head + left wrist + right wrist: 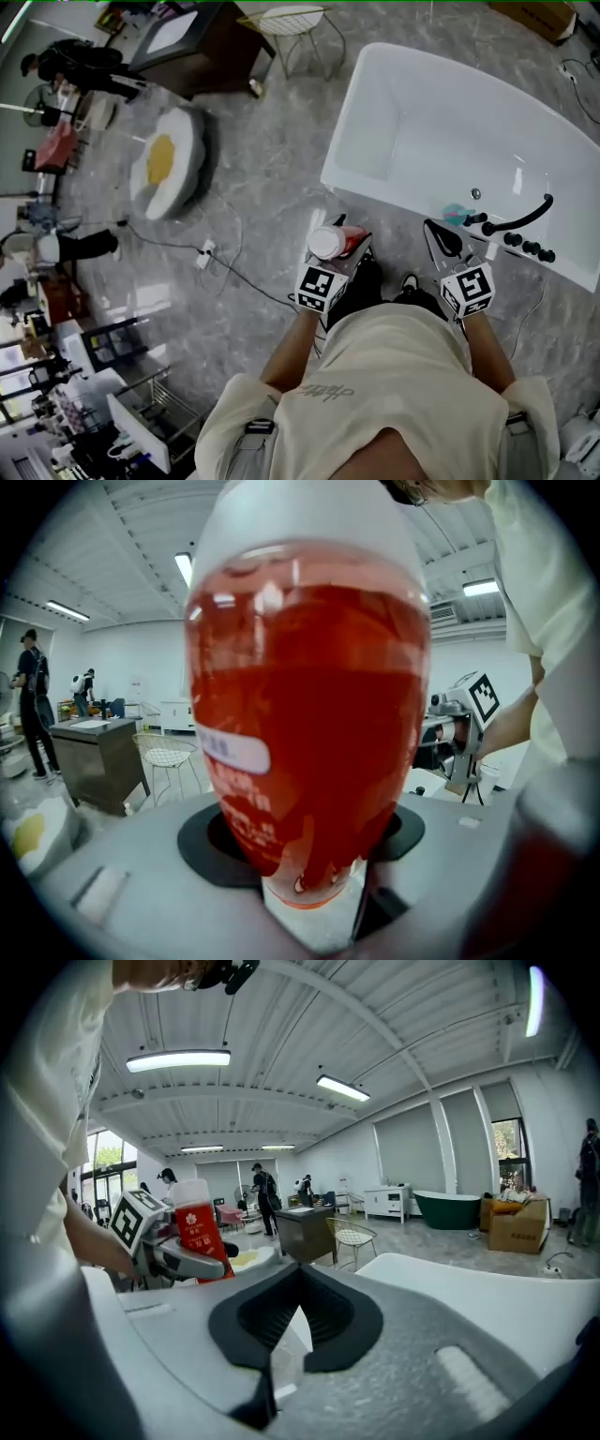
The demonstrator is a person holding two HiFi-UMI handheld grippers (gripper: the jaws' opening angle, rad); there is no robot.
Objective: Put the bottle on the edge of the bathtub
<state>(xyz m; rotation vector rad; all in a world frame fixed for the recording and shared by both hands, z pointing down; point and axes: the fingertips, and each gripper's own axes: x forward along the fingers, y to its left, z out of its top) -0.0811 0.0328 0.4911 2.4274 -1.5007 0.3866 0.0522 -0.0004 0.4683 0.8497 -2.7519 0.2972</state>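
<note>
A bottle (330,243) of red liquid with a white cap stands upright in my left gripper (347,247), which is shut on its lower body. In the left gripper view the bottle (305,705) fills the frame between the jaws of the left gripper (309,860). The right gripper view shows the bottle (195,1227) from the side. My right gripper (438,234) hangs over the near rim of the white bathtub (389,195), shut with nothing in it; in its own view the right gripper (281,1349) shows pads that meet. The left gripper is just short of that rim.
A black faucet with knobs (518,223) and a small teal thing (455,214) sit on the tub's near rim. On the floor to the left lie an egg-shaped cushion (169,161) and a cable with a power strip (203,255). A wire chair (295,23) and a dark counter (192,47) stand behind.
</note>
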